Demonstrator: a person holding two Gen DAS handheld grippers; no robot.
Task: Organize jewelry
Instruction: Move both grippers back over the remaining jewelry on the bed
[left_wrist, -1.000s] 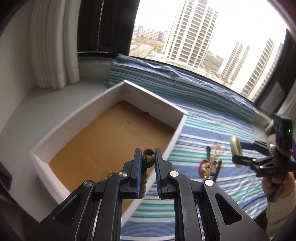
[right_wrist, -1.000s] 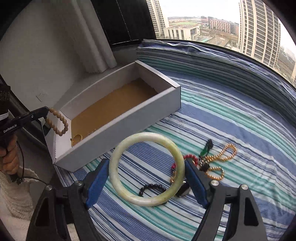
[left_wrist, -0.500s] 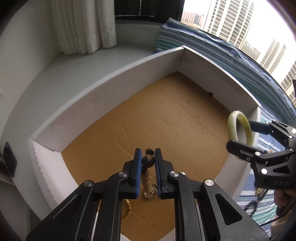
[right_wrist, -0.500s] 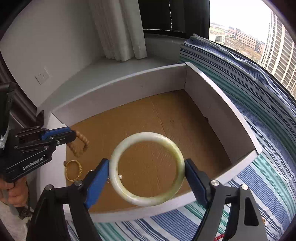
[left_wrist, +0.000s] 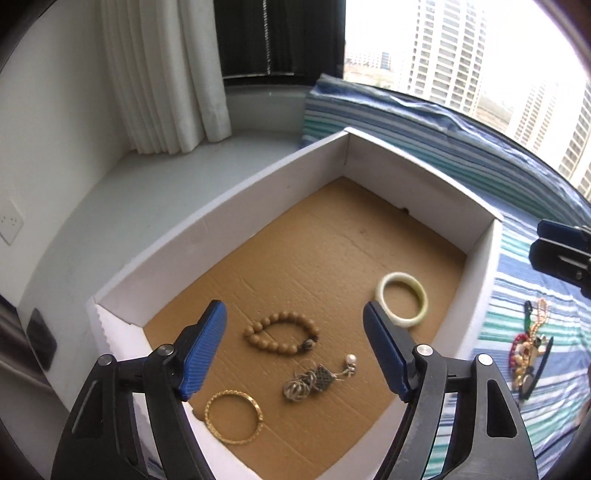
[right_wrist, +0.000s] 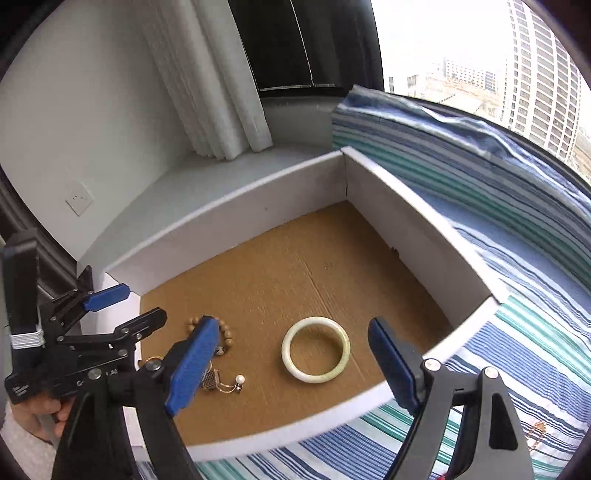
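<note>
Each hand-held gripper, left and right, is a black frame with silver screw heads and ribbed blue pads, the left bearing small white lettering above a fuzzy white sleeve.
</note>
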